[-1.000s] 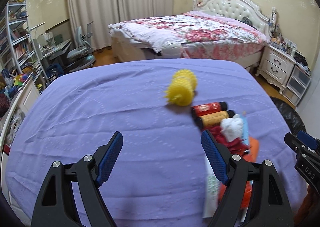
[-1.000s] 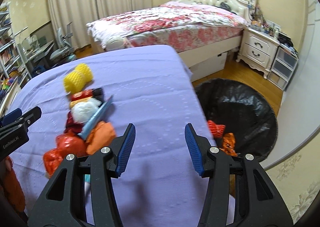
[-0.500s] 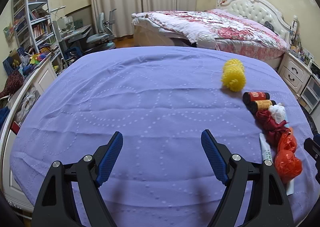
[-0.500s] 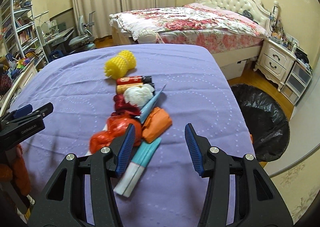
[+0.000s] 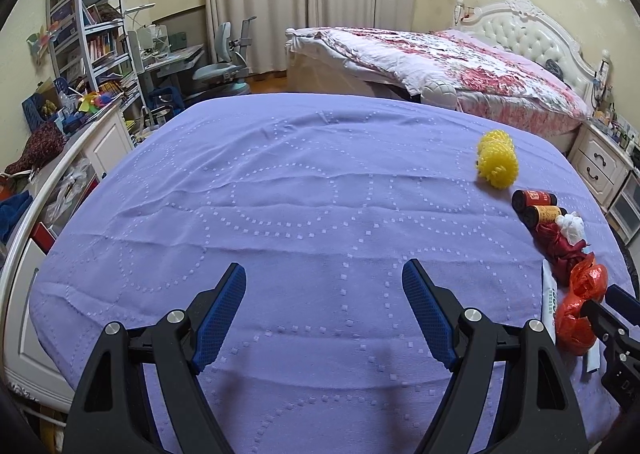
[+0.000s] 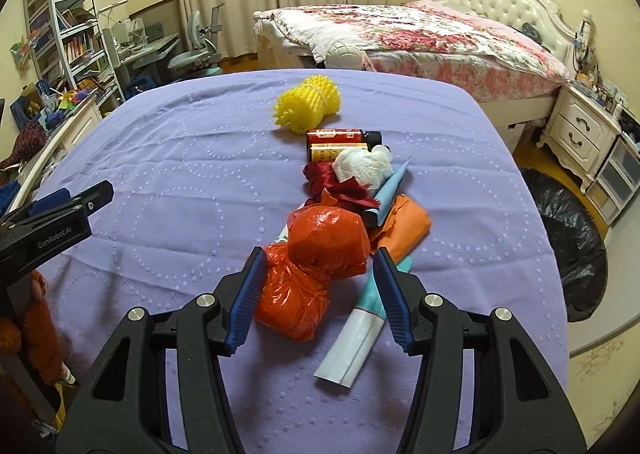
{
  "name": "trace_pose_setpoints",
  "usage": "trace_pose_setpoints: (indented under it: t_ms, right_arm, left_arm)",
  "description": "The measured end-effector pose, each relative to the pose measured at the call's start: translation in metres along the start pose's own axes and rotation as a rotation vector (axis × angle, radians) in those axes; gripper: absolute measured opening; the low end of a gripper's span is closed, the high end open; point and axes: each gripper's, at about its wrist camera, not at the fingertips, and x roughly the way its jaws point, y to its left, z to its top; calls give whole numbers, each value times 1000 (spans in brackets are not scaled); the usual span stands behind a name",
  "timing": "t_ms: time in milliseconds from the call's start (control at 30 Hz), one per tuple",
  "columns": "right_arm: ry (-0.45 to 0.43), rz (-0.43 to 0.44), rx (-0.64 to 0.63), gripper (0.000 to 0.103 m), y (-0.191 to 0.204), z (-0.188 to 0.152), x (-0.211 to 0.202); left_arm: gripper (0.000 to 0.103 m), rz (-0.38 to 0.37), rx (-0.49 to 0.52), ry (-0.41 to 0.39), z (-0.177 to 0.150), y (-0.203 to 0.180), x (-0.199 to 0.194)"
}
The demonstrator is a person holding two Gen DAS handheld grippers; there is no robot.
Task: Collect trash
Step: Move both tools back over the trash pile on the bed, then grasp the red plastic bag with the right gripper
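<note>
Trash lies in a row on the purple table point(image 6: 180, 173): a yellow foam net point(image 6: 308, 109), two small bottles point(image 6: 340, 139), a white wad point(image 6: 360, 165), dark red cloth point(image 6: 332, 183), an orange packet point(image 6: 404, 225), a teal-white tube point(image 6: 360, 338) and a crumpled orange-red bag point(image 6: 316, 266). My right gripper point(image 6: 318, 294) is open, its fingers on either side of the orange-red bag. My left gripper point(image 5: 324, 310) is open and empty over bare cloth, left of the pile point(image 5: 576, 294).
A black-lined trash bin point(image 6: 568, 246) stands on the floor right of the table. A bed point(image 6: 420, 37) and nightstand point(image 6: 580, 129) are behind. Shelves and a desk point(image 5: 100, 65) are at the left.
My right gripper has swung left from the bin side and closed in on the orange-red bag. My left gripper has turned left, so the pile now sits at its right edge.
</note>
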Motion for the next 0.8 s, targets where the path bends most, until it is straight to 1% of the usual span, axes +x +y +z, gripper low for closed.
trace_pose_setpoints:
  t_ms: [267,300,333,367,633,800]
  right_arm:
    - [14,37,12,54,5,0,10]
    - [19,46,12,51,5,0,11]
    - [24,56,13,42,5,-1,12]
    - [33,61,9,40,7,-1,14]
    - [-10,46,1,39,10,0,2]
    - [-45,7,3,39,-2,5,-8]
  left_arm:
    - [78,-15,-15,5,-2,5,2]
    - [78,-16,-16,7,-3,6,3]
    - [78,-17,-17,9,-3,6,3]
    - [78,-17,-17,10,-3,6,4]
    - [78,-21,-10,3,-2,4,4]
    - [78,-29,-3,0,0,0,3]
